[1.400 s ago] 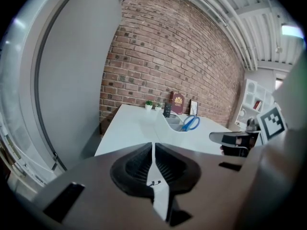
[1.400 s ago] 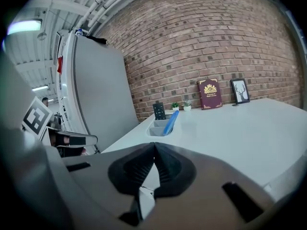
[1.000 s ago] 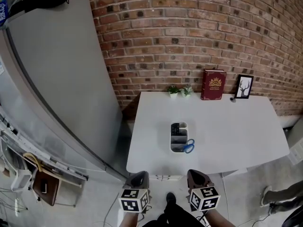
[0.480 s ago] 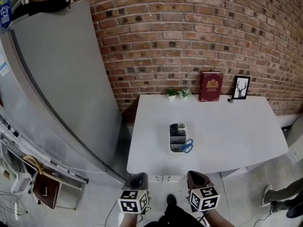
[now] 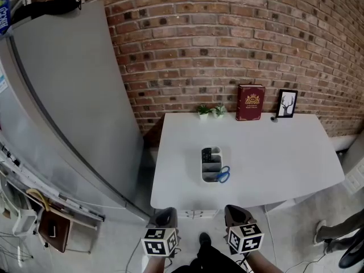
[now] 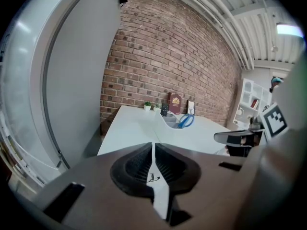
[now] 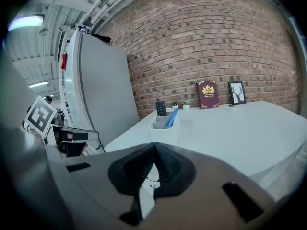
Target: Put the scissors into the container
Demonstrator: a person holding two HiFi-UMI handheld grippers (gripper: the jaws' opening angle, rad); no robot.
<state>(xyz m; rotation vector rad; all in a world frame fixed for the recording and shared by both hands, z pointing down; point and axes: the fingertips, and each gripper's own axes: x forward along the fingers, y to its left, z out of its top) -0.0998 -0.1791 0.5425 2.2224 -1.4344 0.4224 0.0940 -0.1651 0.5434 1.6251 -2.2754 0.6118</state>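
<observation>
A white divided container (image 5: 211,165) stands near the middle of the white table (image 5: 284,152). Blue-handled scissors (image 5: 223,175) rest at the container's near right end, handles sticking out over its rim. A dark remote-like object stands in the far compartment. My left gripper (image 5: 166,216) and right gripper (image 5: 238,214) hang side by side below the table's front edge, away from the container. Both are shut with nothing between their jaws. The left gripper view shows the container (image 6: 170,120) and scissors (image 6: 185,121) far ahead; the right gripper view shows the container (image 7: 162,124) with the scissors (image 7: 171,118) too.
A red book (image 5: 250,102), a small picture frame (image 5: 286,103) and two tiny plants (image 5: 209,110) line the table's far edge against the brick wall. A tall grey cabinet (image 5: 68,95) stands to the left. A person's shoe (image 5: 327,232) shows at the lower right.
The head view has shifted slightly, so the table sits a little higher and further left in the picture. Both grippers stay where they were, still shut.
</observation>
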